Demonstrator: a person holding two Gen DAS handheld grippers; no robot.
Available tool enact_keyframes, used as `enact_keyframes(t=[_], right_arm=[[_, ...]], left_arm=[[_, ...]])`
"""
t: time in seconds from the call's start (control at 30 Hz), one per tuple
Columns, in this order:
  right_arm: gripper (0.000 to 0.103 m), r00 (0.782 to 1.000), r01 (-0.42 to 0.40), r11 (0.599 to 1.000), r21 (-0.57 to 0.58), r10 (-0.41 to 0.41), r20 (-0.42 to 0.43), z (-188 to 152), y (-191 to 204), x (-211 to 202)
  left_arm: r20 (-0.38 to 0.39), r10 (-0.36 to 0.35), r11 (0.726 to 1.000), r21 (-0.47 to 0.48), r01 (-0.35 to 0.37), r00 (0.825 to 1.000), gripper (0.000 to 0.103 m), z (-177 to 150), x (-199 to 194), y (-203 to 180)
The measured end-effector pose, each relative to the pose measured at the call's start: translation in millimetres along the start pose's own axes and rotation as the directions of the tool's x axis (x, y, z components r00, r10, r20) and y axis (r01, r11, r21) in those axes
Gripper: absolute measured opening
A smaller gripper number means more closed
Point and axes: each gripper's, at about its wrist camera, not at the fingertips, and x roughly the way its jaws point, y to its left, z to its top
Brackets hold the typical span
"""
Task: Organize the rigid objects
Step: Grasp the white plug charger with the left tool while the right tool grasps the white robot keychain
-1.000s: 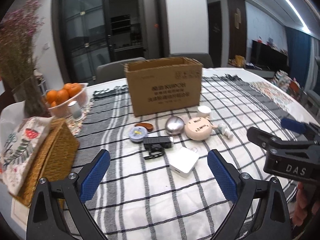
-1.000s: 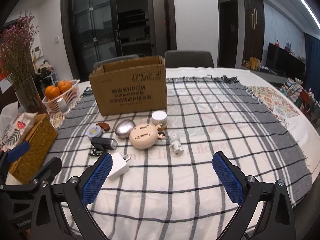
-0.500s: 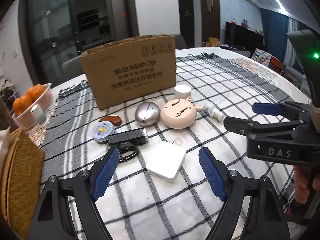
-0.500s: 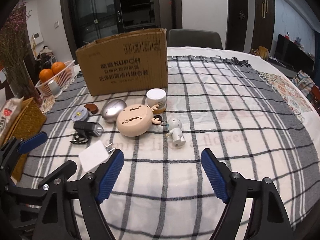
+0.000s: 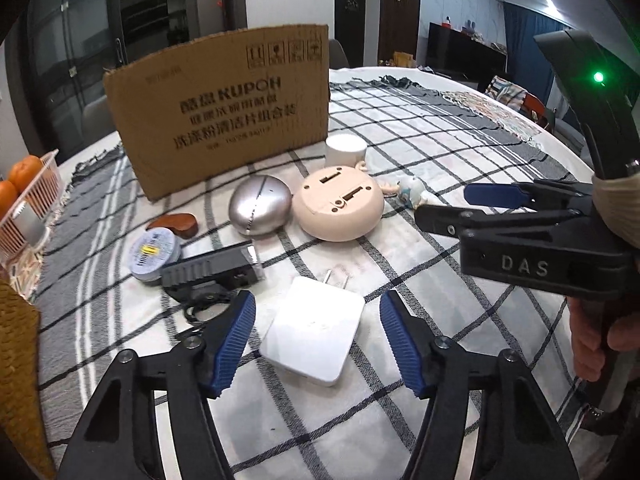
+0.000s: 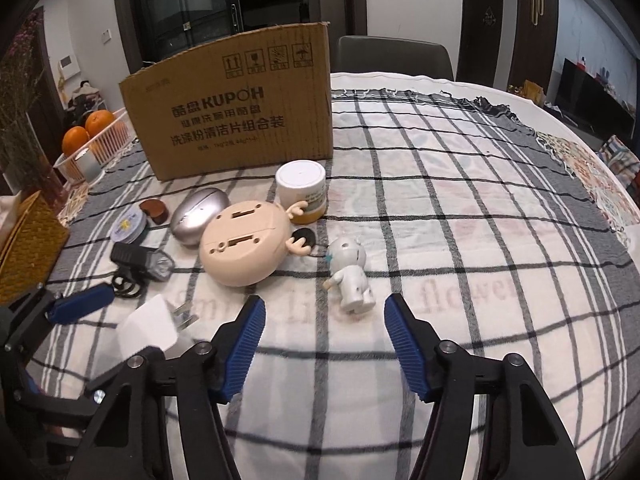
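A white plug charger point(image 5: 316, 336) lies flat on the checked cloth between the blue pads of my left gripper point(image 5: 318, 298). The jaws are closing and a gap shows on both sides of the charger. My right gripper point(image 6: 325, 300) is closing too, with only cloth between its fingers. A small white figurine point(image 6: 352, 276) lies just beyond its tips. Behind sit a beige round device point(image 6: 244, 248), a silver egg-shaped case point(image 6: 198, 216), a white jar point(image 6: 302, 190), a black light point(image 6: 140, 260), a round tin point(image 6: 128, 228) and a brown piece point(image 6: 154, 210). An open cardboard box point(image 6: 236, 108) stands at the back.
A basket of oranges point(image 6: 92, 136), a wicker box point(image 6: 28, 240) and a vase of dried flowers point(image 6: 20, 120) line the left side. A chair point(image 6: 392, 56) stands behind the round table. A person's hand point(image 5: 600, 340) holds the right gripper point(image 5: 452, 204) close beside the left one.
Both grippers have dropped and moved forward toward the objects, and both pairs of jaws have narrowed. The left one now straddles the white charger; the right one has neared the figurine.
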Motion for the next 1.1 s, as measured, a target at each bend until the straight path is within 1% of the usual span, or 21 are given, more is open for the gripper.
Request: enact_keyframes(t=[0.07, 0.2, 0.37, 0.5, 0.57, 0.63, 0.67, 0.87, 1.1], right_arm=[[0.06, 1.0, 0.0, 1.0, 0.002, 0.0, -0.004, 2, -2, 6], [0.054, 1.0, -0.003, 1.0, 0.007, 0.003, -0.018, 7, -6, 17], [0.051, 0.999, -0.014, 1.0, 0.012, 0.014, -0.03, 10, -7, 29], [0.043, 0.999, -0.013, 1.0, 0.012, 0.013, -0.033, 11, -9, 35], [0.043, 0.999, -0.014, 1.0, 0.02, 0.014, -0.037, 12, -10, 39], [0.039, 0.999, -0.005, 1.0, 0.022, 0.006, -0.044, 12, -11, 43], [0.034, 0.999, 0.0, 1.0, 0.021, 0.001, -0.035, 12, -12, 43], [0.034, 0.999, -0.018, 0.998, 0.052, 0.019, -0.032, 13, -17, 42], [0.033, 0.999, -0.031, 0.998, 0.057, 0.031, -0.009, 10, -15, 24]], left_arm=[[-0.01, -0.007, 1.0, -0.005, 0.007, 1.0, 0.062, 1, 5, 0], [-0.033, -0.016, 1.0, -0.02, 0.016, 0.999, 0.053, 1, 14, 2], [-0.036, -0.022, 0.999, -0.028, 0.021, 0.999, 0.052, 1, 17, 5], [-0.039, -0.017, 0.999, -0.045, 0.015, 0.999, 0.052, 2, 19, 5], [-0.038, -0.013, 0.998, -0.06, 0.011, 0.999, 0.051, 3, 20, 6], [-0.037, -0.006, 0.997, -0.071, 0.003, 0.999, 0.051, 3, 21, 5], [-0.036, -0.003, 0.997, -0.074, 0.0, 0.999, 0.051, 3, 21, 5], [-0.038, 0.003, 0.992, -0.127, -0.007, 0.999, 0.049, 4, 20, 8], [-0.025, -0.008, 0.985, -0.175, 0.003, 1.0, 0.047, 4, 9, 9]])
